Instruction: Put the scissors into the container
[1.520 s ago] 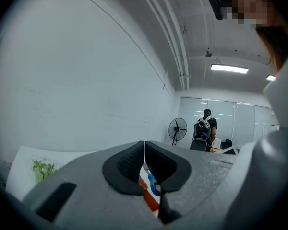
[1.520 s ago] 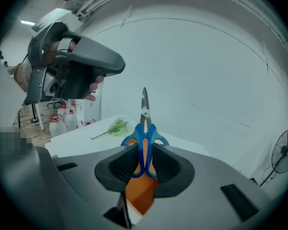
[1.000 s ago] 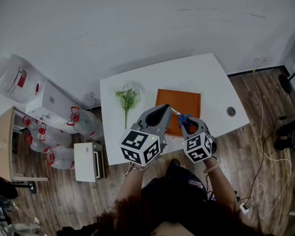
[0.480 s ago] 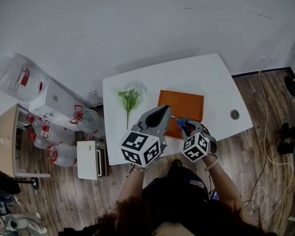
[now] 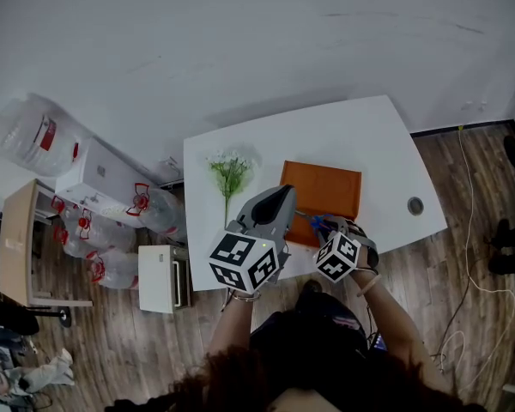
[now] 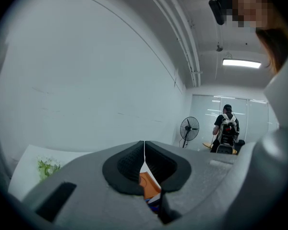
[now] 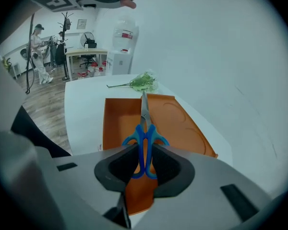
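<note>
Lower centre of frame: the right gripper (image 7: 144, 166) has its dark pads closed on the handle loops of blue-handled steel scissors (image 7: 144, 140). The blades are together, pointing up the frame over a shallow orange rectangular plastic tray (image 7: 177, 123). The tray rests on a white table (image 7: 84, 111). A green leafy sprig (image 7: 140, 83) lies just beyond the tray's far edge.

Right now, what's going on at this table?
A person is working two handheld tongs over a white table. The right tongs grip the scissors by their blue handles, blades pointing out over the orange container. The left tongs are shut and empty, held alongside. The scissors are not yet released. A green sprig lies beside the container.
</note>
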